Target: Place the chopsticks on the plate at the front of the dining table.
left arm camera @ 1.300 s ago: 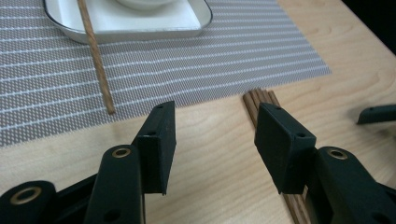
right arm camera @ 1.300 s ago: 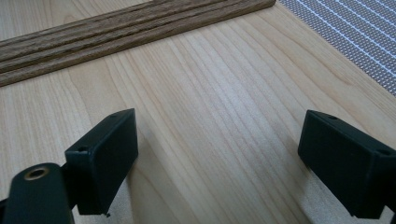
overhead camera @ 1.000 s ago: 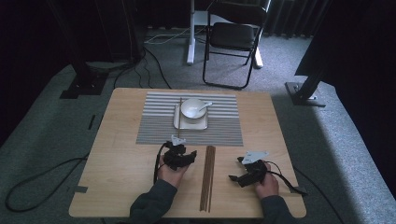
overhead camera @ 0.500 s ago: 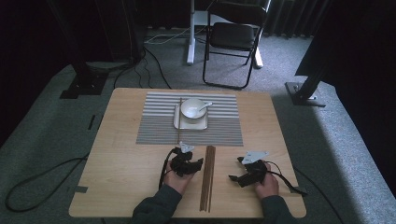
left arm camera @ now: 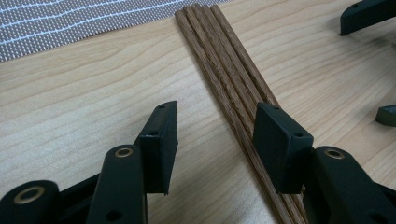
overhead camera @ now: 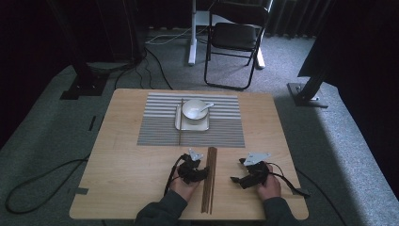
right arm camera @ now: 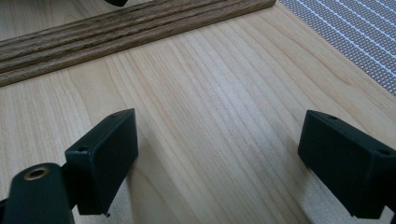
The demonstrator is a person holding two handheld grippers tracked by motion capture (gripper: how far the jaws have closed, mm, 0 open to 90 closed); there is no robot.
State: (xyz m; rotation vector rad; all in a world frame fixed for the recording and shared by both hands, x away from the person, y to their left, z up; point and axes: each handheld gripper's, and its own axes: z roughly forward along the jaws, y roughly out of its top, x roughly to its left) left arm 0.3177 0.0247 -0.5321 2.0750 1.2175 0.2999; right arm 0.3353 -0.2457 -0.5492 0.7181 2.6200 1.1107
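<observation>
Wooden chopsticks (left arm camera: 224, 70) lie bunched; left gripper (left arm camera: 217, 140), jaws spread, may pinch several; right gripper (right arm camera: 217, 154) gapes, idle.

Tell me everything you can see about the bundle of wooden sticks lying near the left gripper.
The wooden sticks are dark brown, long, thin rods with visible grain, about four lying flat, side by side and touching. They rest on the light wooden table, running from just below the striped mat toward the person's edge. The open left gripper is beside them, one jaw over the outer sticks; contact is unclear.
</observation>
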